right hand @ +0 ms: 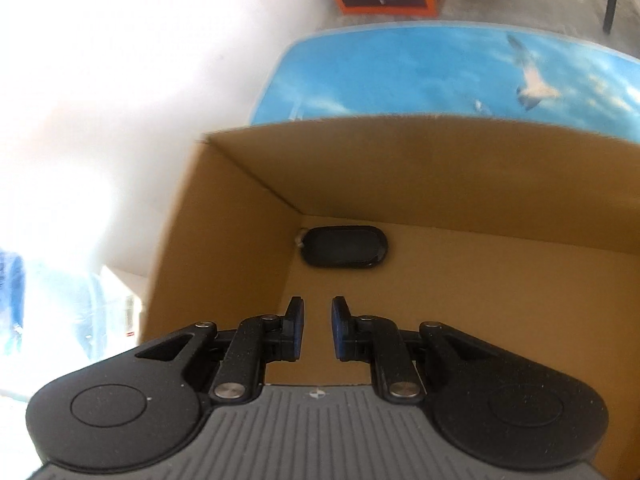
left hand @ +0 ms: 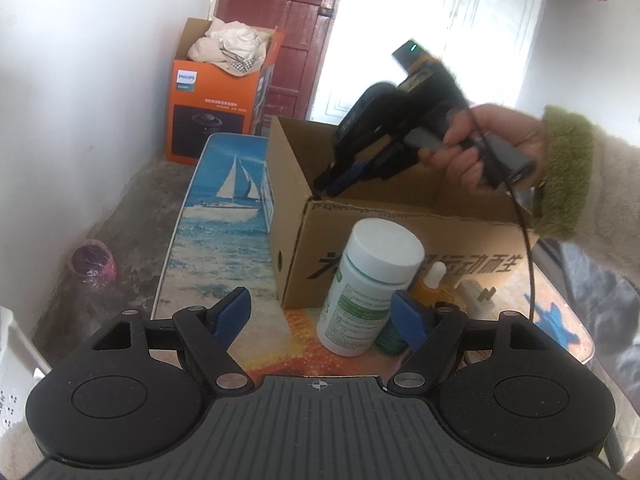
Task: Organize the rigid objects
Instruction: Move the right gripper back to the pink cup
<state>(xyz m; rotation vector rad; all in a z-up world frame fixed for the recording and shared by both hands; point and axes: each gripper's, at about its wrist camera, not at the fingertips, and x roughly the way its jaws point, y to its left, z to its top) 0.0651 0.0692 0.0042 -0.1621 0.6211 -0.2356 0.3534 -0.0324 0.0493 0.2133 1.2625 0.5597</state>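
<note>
From the left wrist view, the left gripper (left hand: 318,316) has its jaws spread wide and released, with nothing pressed between its two blue pads. One white bottle (left hand: 370,288) with a flat white cap and a green-and-white label stands upright on the table (left hand: 224,248), just inside the right pad. Right of it, partly hidden, are one small orange dropper bottle (left hand: 430,284) with a white tip and one dark green round thing (left hand: 390,340) low behind the pad; what it is cannot be told. One open cardboard box (left hand: 400,236), brown with black printed letters on its near side, stands just behind the bottles. Above it a hand (left hand: 492,148) in a fuzzy green-cuffed sleeve holds the right gripper (left hand: 334,182), tips pointing down at the box's near-left corner. Far left on the floor stands one orange carton (left hand: 216,120) with cloth in it.

From the right wrist view, the right gripper (right hand: 318,330) hangs over the box (right hand: 440,168) with its jaws drawn close, only a narrow gap between the pads and nothing in it. One flat black oval case (right hand: 344,246) lies on the box floor in the far-left corner.
</note>
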